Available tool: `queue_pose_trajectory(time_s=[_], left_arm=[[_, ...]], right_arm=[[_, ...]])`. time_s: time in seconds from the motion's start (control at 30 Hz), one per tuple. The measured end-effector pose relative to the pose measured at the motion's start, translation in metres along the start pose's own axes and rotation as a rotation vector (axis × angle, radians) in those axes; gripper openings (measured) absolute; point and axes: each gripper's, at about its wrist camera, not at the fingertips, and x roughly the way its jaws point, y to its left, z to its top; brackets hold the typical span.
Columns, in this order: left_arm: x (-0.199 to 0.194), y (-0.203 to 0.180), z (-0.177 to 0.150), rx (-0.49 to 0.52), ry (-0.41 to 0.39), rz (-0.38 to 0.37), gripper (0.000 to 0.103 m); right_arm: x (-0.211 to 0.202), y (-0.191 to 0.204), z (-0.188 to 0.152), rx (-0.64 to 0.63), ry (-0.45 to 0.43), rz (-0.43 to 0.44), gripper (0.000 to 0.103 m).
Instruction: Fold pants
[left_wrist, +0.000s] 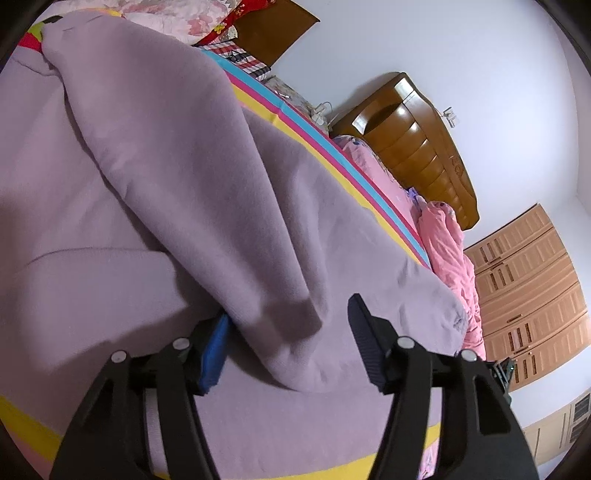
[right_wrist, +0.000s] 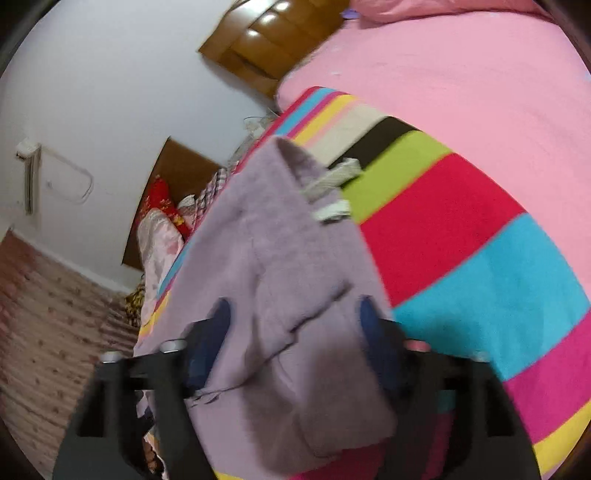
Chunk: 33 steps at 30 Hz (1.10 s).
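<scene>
Lilac fleece pants spread on a bed with a bright striped blanket

The striped blanket (right_wrist: 461, 236) covers the bed; the soft lilac pants (left_wrist: 166, 184) lie on it, partly folded over. The left gripper (left_wrist: 288, 332) stands wide around a raised fold; the right gripper (right_wrist: 295, 325) stands wide around the cloth's edge.

pants (left_wrist: 177, 192) on blanket (right_wrist: 461, 229) | headboard (left_wrist: 424, 147) behind | wardrobe (left_wrist: 532, 291) right

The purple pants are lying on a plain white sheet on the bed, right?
Not quite. The pants lie on a striped blanket, banded red, blue, green and yellow, not a plain white sheet. The right wrist view shows it best.
</scene>
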Motion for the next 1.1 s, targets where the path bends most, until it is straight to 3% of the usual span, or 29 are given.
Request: queue_pose_trajectory(time_s=[0.03, 0.13, 0.2, 0.33, 0.4, 0.67, 0.8, 1.03, 1.1], left_arm=[[0.001, 0.0, 0.0, 0.002, -0.001, 0.005, 0.061], [0.002, 0.001, 0.002, -0.014, -0.011, -0.005, 0.059], [0.003, 0.002, 0.002, -0.017, -0.019, 0.0, 0.037], [-0.011, 0.0, 0.005, -0.008, -0.066, -0.002, 0.018], [-0.027, -0.01, 0.012, 0.029, -0.11, -0.004, 0.01], [-0.103, -0.036, 0.019, 0.06, -0.25, -0.078, 0.01], [-0.11, -0.021, 0.0, 0.08, -0.214, -0.027, 0.01], [-0.076, 0.006, -0.029, 0.081, -0.118, 0.112, 0.01], [-0.084, 0.006, -0.027, 0.069, -0.136, 0.083, 0.01]], right_arm=[[0.003, 0.008, 0.001, -0.038, 0.002, -0.045, 0.071], [0.014, 0.013, 0.007, -0.039, 0.009, -0.065, 0.052], [0.015, 0.009, 0.011, -0.026, -0.02, -0.084, 0.032], [-0.006, 0.015, 0.006, -0.065, -0.096, -0.074, 0.018], [-0.02, 0.03, 0.005, -0.127, -0.132, -0.073, 0.016], [-0.077, 0.08, -0.004, -0.215, -0.23, -0.01, 0.013], [-0.092, 0.064, -0.024, -0.186, -0.215, -0.021, 0.013], [-0.062, 0.005, -0.052, -0.079, -0.116, -0.11, 0.013], [-0.068, 0.007, -0.051, -0.076, -0.125, -0.095, 0.013]])
